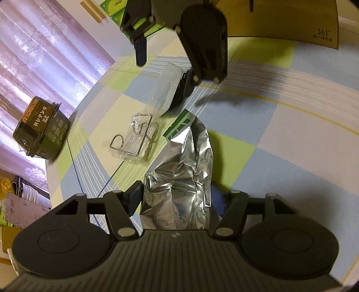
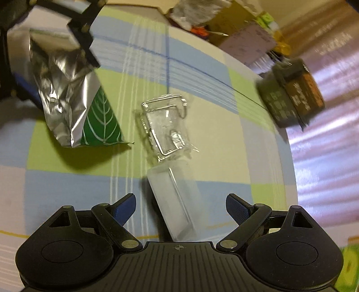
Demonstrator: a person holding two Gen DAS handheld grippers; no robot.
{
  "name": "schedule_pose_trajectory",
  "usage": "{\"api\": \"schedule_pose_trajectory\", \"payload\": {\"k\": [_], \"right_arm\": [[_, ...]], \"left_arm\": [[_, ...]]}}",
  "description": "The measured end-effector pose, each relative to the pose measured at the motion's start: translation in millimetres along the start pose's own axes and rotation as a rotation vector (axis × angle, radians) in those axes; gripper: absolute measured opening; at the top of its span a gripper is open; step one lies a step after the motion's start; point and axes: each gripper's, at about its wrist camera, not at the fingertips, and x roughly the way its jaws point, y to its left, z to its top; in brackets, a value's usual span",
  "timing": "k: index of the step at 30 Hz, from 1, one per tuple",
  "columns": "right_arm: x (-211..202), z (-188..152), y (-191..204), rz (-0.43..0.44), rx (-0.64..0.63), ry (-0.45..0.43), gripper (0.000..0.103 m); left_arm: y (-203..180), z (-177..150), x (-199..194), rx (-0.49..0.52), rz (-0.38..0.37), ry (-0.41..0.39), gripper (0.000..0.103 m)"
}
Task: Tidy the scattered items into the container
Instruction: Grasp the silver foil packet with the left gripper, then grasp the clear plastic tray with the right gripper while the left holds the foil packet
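My left gripper (image 1: 177,198) is shut on a crumpled silver foil bag (image 1: 179,170) with a green leaf print, held a little above the checked cloth, where it casts a shadow. The right wrist view shows the same foil bag (image 2: 67,96) at the upper left, in the left gripper (image 2: 56,71). My right gripper (image 2: 181,207) is open, its blue fingers on either side of a translucent plastic box (image 2: 177,202) lying on the cloth. From the left wrist view the right gripper (image 1: 165,69) hangs over that plastic box (image 1: 168,87). A clear packet of metal hooks (image 1: 136,139) (image 2: 166,128) lies between both.
A brown cardboard box (image 1: 280,20) marked 361° stands at the far edge. A dark green carton (image 1: 40,130) (image 2: 291,94) sits near the table edge by the purple curtain (image 1: 44,56). Green tissue packs (image 1: 112,6) and stacked cartons (image 2: 246,40) lie beyond the table.
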Motion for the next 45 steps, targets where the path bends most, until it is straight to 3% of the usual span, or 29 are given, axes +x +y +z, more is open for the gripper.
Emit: {"api": "schedule_pose_trajectory", "payload": {"k": [4, 5, 6, 13, 15, 20, 25, 31, 32, 33, 35, 41, 45], "right_arm": [[11, 1, 7, 0.005, -0.039, 0.012, 0.069], [12, 0, 9, 0.000, -0.033, 0.012, 0.055], [11, 0, 10, -0.017, -0.028, 0.010, 0.047], [-21, 1, 26, -0.038, 0.020, 0.016, 0.038], [-38, 1, 31, -0.012, 0.116, 0.031, 0.038], [-82, -13, 28, 0.169, 0.541, 0.033, 0.037], [-102, -25, 49, 0.278, 0.742, 0.055, 0.037], [-116, -23, 96, 0.202, 0.667, 0.038, 0.038], [-118, -22, 101, 0.211, 0.651, 0.031, 0.046], [-121, -24, 105, 0.223, 0.650, 0.030, 0.067], [-126, -28, 110, 0.242, 0.663, 0.014, 0.077], [-124, -43, 108, 0.269, 0.705, -0.019, 0.077], [-110, -38, 115, 0.282, 0.651, -0.005, 0.077]], "left_arm": [[1, -1, -1, -0.034, -0.007, -0.007, 0.061], [2, -2, -1, -0.040, -0.010, -0.008, 0.061], [3, -2, -1, -0.046, -0.011, -0.009, 0.061], [3, -2, -3, -0.071, -0.008, -0.013, 0.054], [3, -2, -6, -0.084, -0.008, -0.005, 0.050], [-3, -3, -21, -0.129, -0.040, 0.012, 0.048], [-19, -7, -43, -0.195, -0.084, 0.013, 0.048], [-41, -11, -63, -0.235, -0.095, 0.010, 0.048], [-42, -11, -65, -0.242, -0.098, 0.010, 0.049], [-43, -12, -67, -0.250, -0.102, 0.010, 0.050], [-43, -14, -70, -0.265, -0.109, 0.010, 0.051], [-44, -20, -75, -0.274, -0.123, 0.010, 0.056], [-44, -17, -73, -0.265, -0.115, 0.016, 0.062]]}}
